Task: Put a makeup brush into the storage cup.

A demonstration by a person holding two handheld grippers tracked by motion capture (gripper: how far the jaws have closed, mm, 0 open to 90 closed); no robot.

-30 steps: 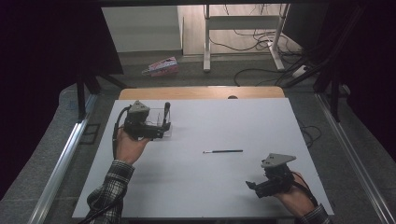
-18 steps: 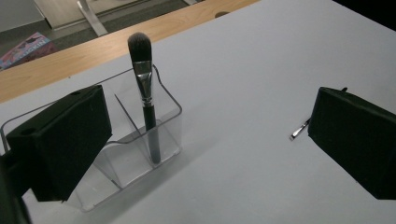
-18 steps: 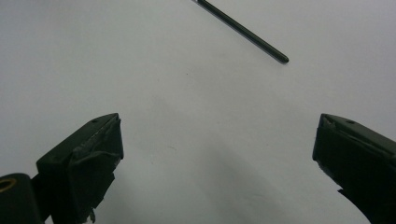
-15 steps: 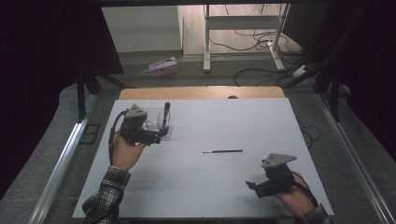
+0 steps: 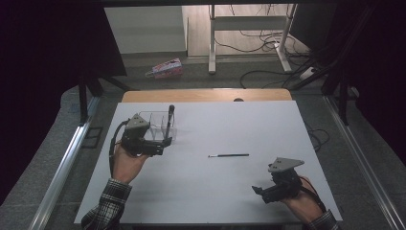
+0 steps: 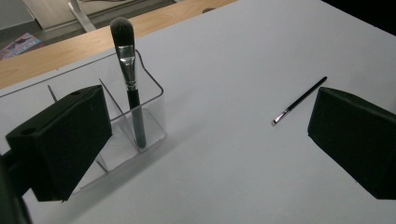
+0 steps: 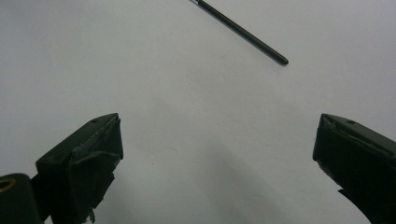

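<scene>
L gripper (image 5: 165,142) jaws spread beside clear organizer (image 5: 160,125) w/ big brush (image 6: 127,65) upright; R gripper (image 5: 258,191) spread, empty; thin brush (image 5: 229,155) flat mid-table (image 5: 268,124), so a pinch may skid it.

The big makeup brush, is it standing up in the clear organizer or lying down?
Standing: the big brush is upright, bristles up, in an end compartment of the clear organizer.

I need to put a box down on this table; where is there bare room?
Free: the white table's far right half, beyond the thin black brush. Crowded: far left, around the clear plastic organizer and left claw.
</scene>
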